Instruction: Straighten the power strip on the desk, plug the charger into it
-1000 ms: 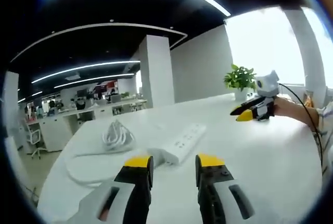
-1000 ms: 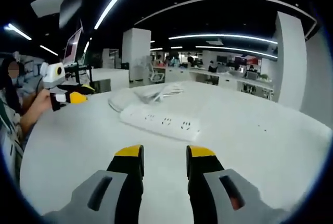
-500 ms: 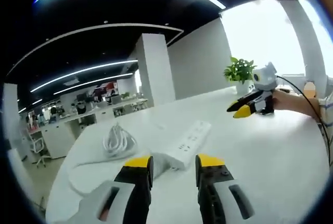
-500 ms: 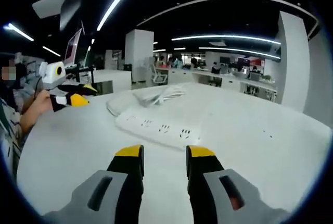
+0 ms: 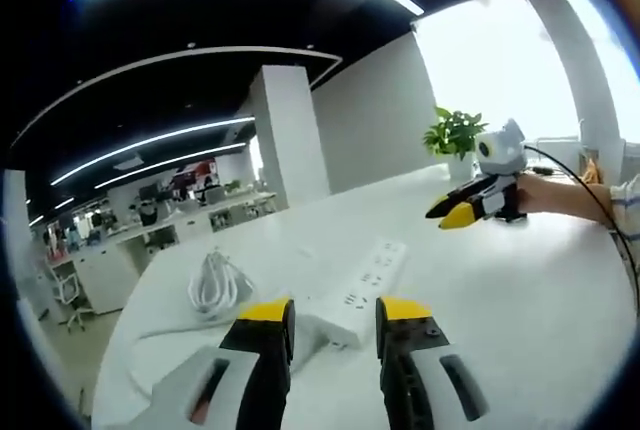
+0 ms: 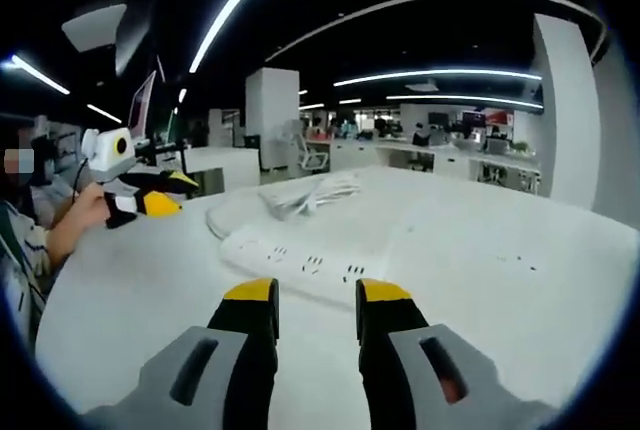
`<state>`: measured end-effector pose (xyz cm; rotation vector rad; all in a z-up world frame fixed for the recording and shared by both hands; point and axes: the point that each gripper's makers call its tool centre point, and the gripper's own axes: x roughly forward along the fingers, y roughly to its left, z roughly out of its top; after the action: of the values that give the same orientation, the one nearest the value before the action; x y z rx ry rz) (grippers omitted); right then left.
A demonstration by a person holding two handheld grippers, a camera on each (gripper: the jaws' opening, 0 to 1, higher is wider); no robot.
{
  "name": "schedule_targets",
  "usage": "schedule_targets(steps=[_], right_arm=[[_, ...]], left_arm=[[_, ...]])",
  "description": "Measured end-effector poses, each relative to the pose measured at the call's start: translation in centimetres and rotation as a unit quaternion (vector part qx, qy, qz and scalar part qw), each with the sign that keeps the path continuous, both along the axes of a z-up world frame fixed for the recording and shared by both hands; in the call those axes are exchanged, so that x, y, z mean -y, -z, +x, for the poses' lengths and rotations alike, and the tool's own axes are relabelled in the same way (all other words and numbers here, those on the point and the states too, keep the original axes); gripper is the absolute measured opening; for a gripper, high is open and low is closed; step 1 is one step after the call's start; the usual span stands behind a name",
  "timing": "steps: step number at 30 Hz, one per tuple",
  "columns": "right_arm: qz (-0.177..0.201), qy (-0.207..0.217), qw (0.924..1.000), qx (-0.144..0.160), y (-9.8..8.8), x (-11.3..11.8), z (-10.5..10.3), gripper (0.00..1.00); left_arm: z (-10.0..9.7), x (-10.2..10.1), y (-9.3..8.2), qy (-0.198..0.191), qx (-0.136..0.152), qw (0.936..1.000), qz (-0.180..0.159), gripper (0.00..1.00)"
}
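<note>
Two tongs are over a round white worktop (image 5: 520, 290), and each has its yellow-tipped jaws apart with nothing between them. In the left gripper view, the left tongs (image 5: 335, 312) are low at the near end of the white power strip (image 5: 365, 280), which lies flat on the worktop and runs away at a slant to the upper right. Whether the jaw tips touch the strip I cannot tell. To the left of the strip lies a coiled white cable (image 5: 212, 285), which may belong to the charger, and a white cord curves from it along the worktop. The right tongs (image 5: 452, 214) are seen at the right in this view, above the worktop and well apart from the strip, held by a hand (image 5: 560, 198).

In the right gripper view, the right tongs (image 6: 316, 295) are just before the long side of the power strip (image 6: 305, 266), the sockets facing up. The coiled cable (image 6: 308, 190) lies behind the strip. The left tongs (image 6: 160, 200) are at the left.
</note>
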<state>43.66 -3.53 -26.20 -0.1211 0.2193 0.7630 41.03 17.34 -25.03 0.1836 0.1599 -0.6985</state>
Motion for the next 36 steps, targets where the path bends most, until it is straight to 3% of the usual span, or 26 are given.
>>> schedule_targets(steps=[6, 21, 36], right_arm=[[0.0, -0.006, 1.0, -0.004, 0.3, -0.4, 1.1, 0.3], [-0.017, -0.019, 0.9997, -0.002, 1.5, -0.9, 3.4, 0.31], [-0.052, -0.034, 0.9981, 0.003, 3.2, -1.6, 4.6, 0.33]], left_arm=[[1.4, -0.1, 0.2, -0.006, -0.002, 0.9999, 0.012, 0.32], [3.7, 0.8, 2.9, 0.009, -0.051, 0.9983, 0.025, 0.32], [4.6, 2.1, 4.8, 0.032, -0.074, 0.9967, 0.012, 0.32]])
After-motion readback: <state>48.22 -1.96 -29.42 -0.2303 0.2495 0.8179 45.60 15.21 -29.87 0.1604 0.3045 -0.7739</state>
